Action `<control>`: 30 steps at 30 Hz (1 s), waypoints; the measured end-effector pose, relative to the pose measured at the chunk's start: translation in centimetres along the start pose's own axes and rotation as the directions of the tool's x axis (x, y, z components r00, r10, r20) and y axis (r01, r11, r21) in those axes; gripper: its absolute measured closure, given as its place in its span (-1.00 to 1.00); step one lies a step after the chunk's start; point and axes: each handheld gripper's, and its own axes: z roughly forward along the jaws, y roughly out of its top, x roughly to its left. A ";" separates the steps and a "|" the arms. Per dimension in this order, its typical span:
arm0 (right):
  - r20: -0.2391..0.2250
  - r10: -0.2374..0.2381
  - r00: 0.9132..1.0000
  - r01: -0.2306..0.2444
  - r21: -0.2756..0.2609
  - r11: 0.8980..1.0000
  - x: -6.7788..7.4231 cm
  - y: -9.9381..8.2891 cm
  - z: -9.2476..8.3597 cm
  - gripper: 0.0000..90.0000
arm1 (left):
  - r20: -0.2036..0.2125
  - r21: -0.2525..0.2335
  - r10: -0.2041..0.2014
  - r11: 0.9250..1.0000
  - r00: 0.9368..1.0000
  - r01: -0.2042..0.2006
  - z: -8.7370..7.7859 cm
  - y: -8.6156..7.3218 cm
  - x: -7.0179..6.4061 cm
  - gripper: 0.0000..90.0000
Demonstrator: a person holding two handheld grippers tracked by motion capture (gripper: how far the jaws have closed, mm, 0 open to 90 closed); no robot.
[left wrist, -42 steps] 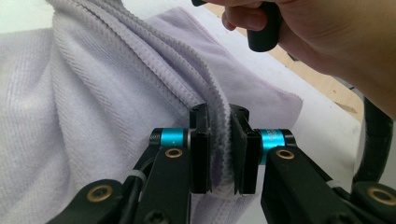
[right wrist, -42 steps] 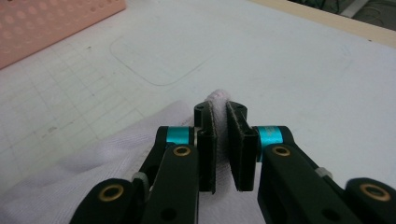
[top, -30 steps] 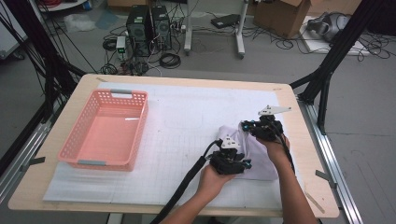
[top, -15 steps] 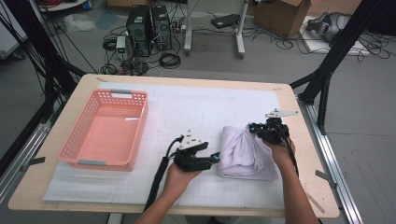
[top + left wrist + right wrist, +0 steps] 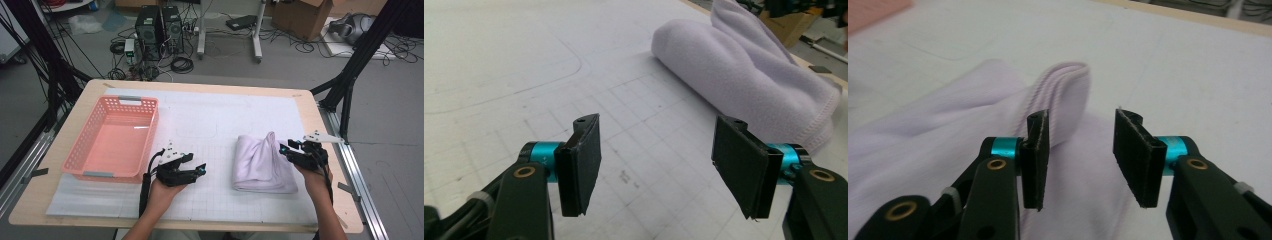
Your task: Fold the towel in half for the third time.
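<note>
A folded lilac towel (image 5: 260,162) lies on the white gridded mat (image 5: 215,120), right of centre. My left gripper (image 5: 200,169) hovers low over the mat, a hand's width left of the towel (image 5: 749,75); its jaws have just been opening and stand open with nothing between them (image 5: 656,167). My right gripper (image 5: 285,150) sits at the towel's right edge. Its jaws have just been opening too and stand apart over a raised fold of the towel (image 5: 1058,100), pads clear of the cloth (image 5: 1078,155).
A pink plastic basket (image 5: 80,145) stands on the mat's left side. The wooden table edge (image 5: 330,150) runs just right of my right hand. Black stand legs (image 5: 350,75), computers and cables lie on the floor beyond the table.
My left gripper let go of the towel and slid left across the mat, opening. My right gripper released the towel's right edge and drew back a little; the towel now lies folded.
</note>
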 end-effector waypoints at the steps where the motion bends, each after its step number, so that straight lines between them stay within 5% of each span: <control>1: -0.015 0.008 1.000 -0.008 -0.004 1.000 0.3 -0.4 -0.5 0.36 | -0.004 -0.005 -0.001 1.000 1.000 0.001 -0.1 -0.2 0.1 -0.20; 6: -0.062 -0.030 0.998 0.032 0.031 0.999 2.6 -2.1 -1.0 0.45 | -0.008 -0.031 -0.001 1.000 1.000 0.001 -0.7 -0.2 0.6 -0.22; 11: -0.110 -0.042 0.993 0.048 0.050 0.998 4.4 -3.1 -0.3 0.32 | -0.012 -0.033 0.002 0.999 1.000 -0.003 -0.9 -0.3 0.6 -0.21; 16: -0.064 -0.007 0.998 0.016 0.143 0.990 4.5 -4.0 1.2 0.37 | -0.009 -0.029 -0.001 1.000 1.000 0.000 -1.0 -0.5 0.6 -0.21; 21: -0.066 -0.019 0.998 0.029 0.151 0.988 4.7 -3.9 0.8 0.84 | -0.008 -0.022 -0.006 1.000 1.000 0.006 -0.8 -0.7 0.7 -0.21; 30: 0.026 0.035 0.999 -0.037 0.106 0.994 3.0 -4.2 -2.3 0.88 | -0.008 -0.019 -0.020 1.000 1.000 0.020 -0.7 -0.8 0.7 -0.21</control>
